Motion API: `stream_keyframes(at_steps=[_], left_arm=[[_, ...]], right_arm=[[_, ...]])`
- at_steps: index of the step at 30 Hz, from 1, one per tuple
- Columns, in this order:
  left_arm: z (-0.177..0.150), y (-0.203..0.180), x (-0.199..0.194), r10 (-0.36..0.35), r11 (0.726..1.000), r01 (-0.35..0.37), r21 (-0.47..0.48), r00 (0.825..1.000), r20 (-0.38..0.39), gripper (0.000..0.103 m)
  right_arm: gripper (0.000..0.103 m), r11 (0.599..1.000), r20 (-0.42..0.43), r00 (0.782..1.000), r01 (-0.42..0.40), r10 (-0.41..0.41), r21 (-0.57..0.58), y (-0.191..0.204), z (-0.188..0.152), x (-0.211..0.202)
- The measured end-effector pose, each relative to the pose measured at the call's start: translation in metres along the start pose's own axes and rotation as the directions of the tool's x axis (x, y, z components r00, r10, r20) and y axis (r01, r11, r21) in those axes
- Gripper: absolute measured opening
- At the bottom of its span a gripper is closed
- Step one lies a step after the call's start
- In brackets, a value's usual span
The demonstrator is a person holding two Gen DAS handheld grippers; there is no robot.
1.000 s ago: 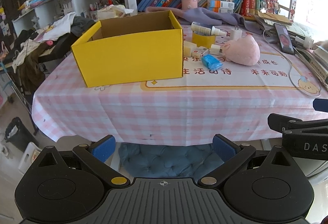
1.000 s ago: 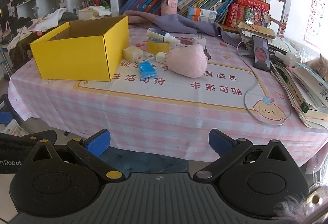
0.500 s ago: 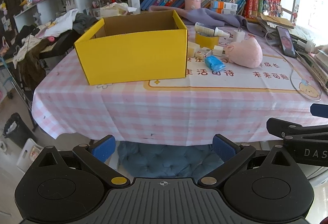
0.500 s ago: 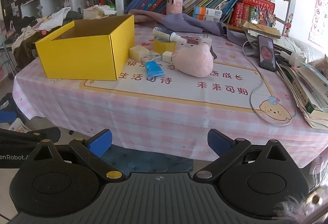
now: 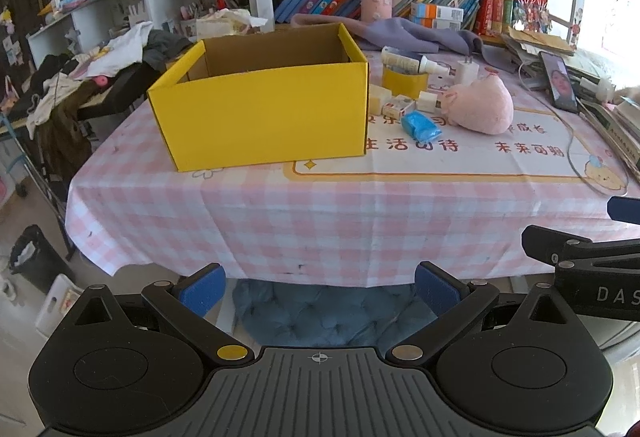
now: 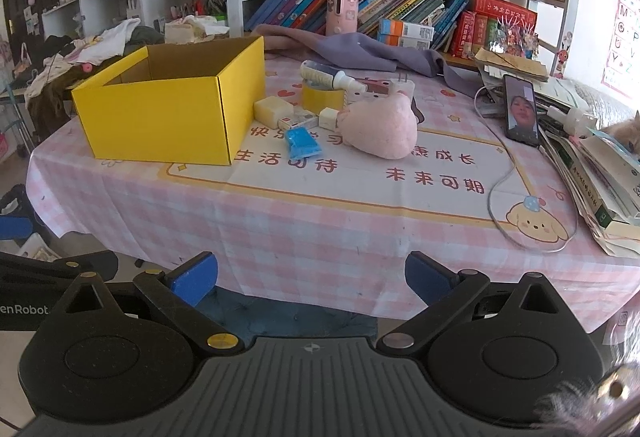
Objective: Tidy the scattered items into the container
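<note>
An open yellow cardboard box (image 5: 264, 109) (image 6: 168, 109) stands on the pink checked tablecloth. Right of it lie a pink plush toy (image 5: 478, 107) (image 6: 380, 129), a blue packet (image 5: 420, 127) (image 6: 302, 143), small white blocks (image 6: 272, 111), a yellow tape roll (image 6: 322, 97) with a white bottle (image 6: 330, 77) on top, and a white charger plug (image 5: 466, 71). My left gripper (image 5: 318, 285) hangs open below the table's front edge, holding nothing. My right gripper (image 6: 312, 277) is likewise open and empty, short of the table edge.
A phone (image 6: 520, 109) with a white cable lies at the right, beside stacked books and papers (image 6: 600, 173). A purple cloth (image 6: 360, 51) lies behind the items. Bookshelves fill the back. A blue cushioned chair (image 5: 332, 313) sits under the table edge.
Both grippers have moved closer to the table and slightly up; the box and items appear larger. Nothing on the table has moved, and both grippers stay open.
</note>
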State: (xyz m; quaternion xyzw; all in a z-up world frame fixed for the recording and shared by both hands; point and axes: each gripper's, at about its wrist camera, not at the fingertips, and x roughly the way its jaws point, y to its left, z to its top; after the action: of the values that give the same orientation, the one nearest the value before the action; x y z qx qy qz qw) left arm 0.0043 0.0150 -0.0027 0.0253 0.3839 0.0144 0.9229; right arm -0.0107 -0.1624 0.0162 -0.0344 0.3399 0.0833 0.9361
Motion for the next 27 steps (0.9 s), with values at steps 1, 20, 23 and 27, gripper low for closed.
stream_keyframes(at_steps=[1, 20, 23, 27], left_arm=[[-0.0002, -0.0003, 0.0, -0.001, 1.0, 0.001, -0.002, 1.0, 0.0, 0.102], [-0.0026, -0.0053, -0.0021, -0.007, 1.0, 0.007, 0.011, 1.0, 0.003, 0.102], [-0.0028, -0.0053, -0.0021, -0.004, 1.0, 0.004, 0.008, 1.0, 0.0, 0.102], [-0.0024, -0.0051, -0.0023, -0.004, 1.0, 0.004, 0.009, 1.0, 0.0, 0.102]], right_arm=[[0.101, 1.0, 0.0, 1.0, 0.0, 0.0, 0.0, 0.0, 0.0, 0.0], [0.101, 1.0, 0.0, 1.0, -0.005, 0.005, 0.017, -0.0052, -0.0031, -0.0031], [0.101, 1.0, -0.001, 1.0, -0.004, 0.004, 0.018, -0.0057, -0.0033, -0.0031], [0.101, 1.0, -0.001, 1.0, -0.003, 0.003, 0.017, -0.0056, -0.0034, -0.0029]])
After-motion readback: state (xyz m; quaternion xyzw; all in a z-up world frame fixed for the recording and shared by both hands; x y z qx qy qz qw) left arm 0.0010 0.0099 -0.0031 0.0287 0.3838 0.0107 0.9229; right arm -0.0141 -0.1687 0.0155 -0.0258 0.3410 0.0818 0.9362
